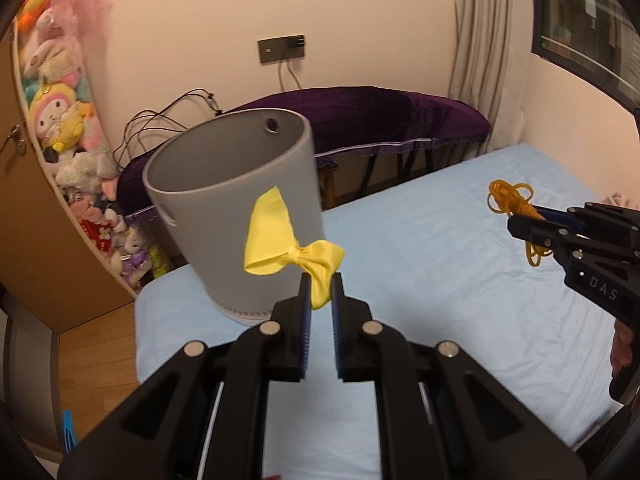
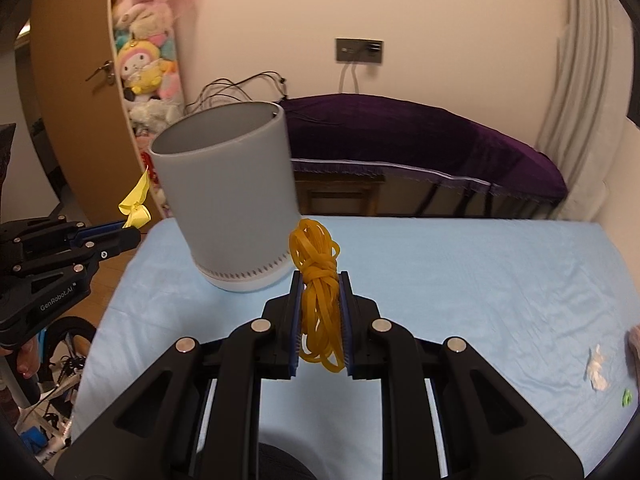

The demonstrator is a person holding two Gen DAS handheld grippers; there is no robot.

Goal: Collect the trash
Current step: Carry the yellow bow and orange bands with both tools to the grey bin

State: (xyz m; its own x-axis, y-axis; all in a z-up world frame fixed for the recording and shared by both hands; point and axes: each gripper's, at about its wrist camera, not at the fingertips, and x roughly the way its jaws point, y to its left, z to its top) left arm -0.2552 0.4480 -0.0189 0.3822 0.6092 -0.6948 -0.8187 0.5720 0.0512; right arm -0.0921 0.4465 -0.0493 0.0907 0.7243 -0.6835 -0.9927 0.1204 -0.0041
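Both grippers are squeezing something. The left gripper [image 1: 320,280] is shut tight on a yellow ribbon bow [image 1: 292,244]. One end of the bow is pinched between the two blue pads, and the rest sticks up and out to the left. From the right wrist view, the left gripper [image 2: 134,232] shows at the left side with the bow [image 2: 136,200] poking up from its tip.

The right gripper [image 2: 320,280] is shut on a bunch of orange rubber bands [image 2: 318,280]. The bands are knotted together. Some loop up above the fingers and some hang down between them. From the left wrist view, the right gripper [image 1: 516,220] comes in from the right edge with the rubber bands [image 1: 510,198] at its tip.

Just past both grippers stands a grey bin [image 1: 240,200], upright, with its top open. It sits on a light blue sheet [image 1: 440,280] near the far left corner. In the right wrist view the bin [image 2: 228,200] is between the two grippers.

A small white scrap [image 2: 598,368] and a tiny green bit [image 2: 626,398] lie on the sheet, far right. Behind the bin are a purple cloth [image 1: 380,116] and a shelf of plush toys [image 1: 60,100].
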